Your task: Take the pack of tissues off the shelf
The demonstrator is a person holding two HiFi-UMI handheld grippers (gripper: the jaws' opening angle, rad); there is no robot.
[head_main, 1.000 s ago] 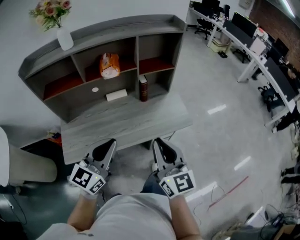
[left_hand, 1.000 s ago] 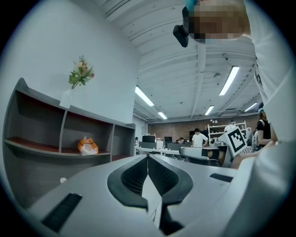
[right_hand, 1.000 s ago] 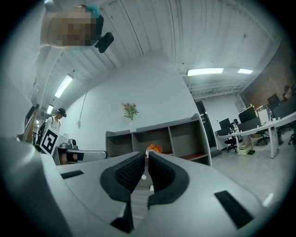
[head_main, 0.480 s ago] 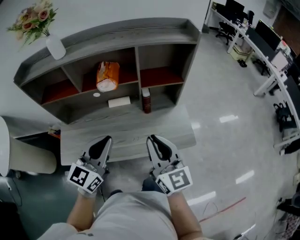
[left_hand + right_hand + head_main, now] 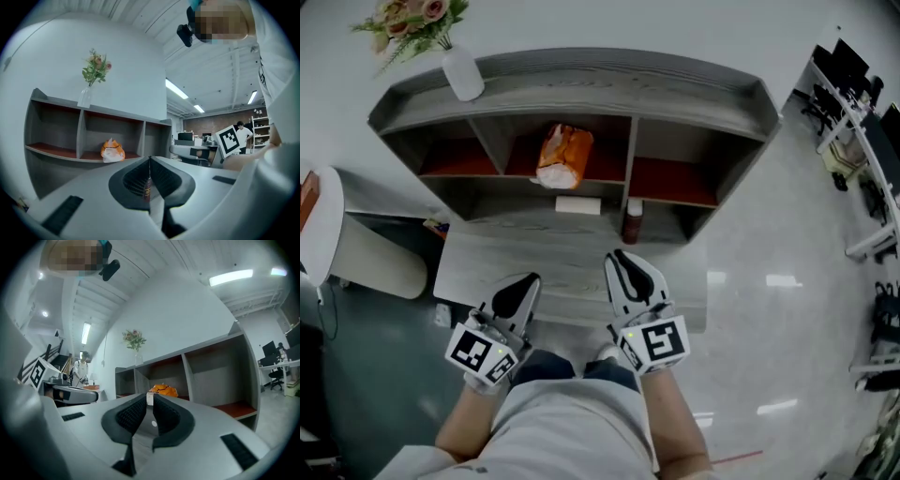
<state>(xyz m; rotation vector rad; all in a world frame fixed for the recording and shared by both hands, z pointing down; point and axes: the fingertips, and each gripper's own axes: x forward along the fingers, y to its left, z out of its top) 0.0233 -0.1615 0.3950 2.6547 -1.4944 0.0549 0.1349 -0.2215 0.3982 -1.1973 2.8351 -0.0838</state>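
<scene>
The orange and white pack of tissues (image 5: 564,155) lies in the middle upper compartment of the grey shelf unit (image 5: 581,70); it also shows in the left gripper view (image 5: 112,151) and the right gripper view (image 5: 162,389). Below it on the desk lie a small white box (image 5: 577,205) and a dark bottle (image 5: 633,223). My left gripper (image 5: 517,292) and right gripper (image 5: 626,272) hover over the desk's near edge, well short of the shelf. Both are shut and hold nothing.
A vase of flowers (image 5: 462,75) stands on the shelf's top at the left. The grey desk (image 5: 487,262) carries the shelf. A pale rounded chair (image 5: 366,262) sits to the left. Office desks and chairs (image 5: 862,103) stand far right across glossy floor.
The view has swung left and closer, so the shelf now sits centred ahead. Both grippers have come forward over the desk's near edge, still shut.
</scene>
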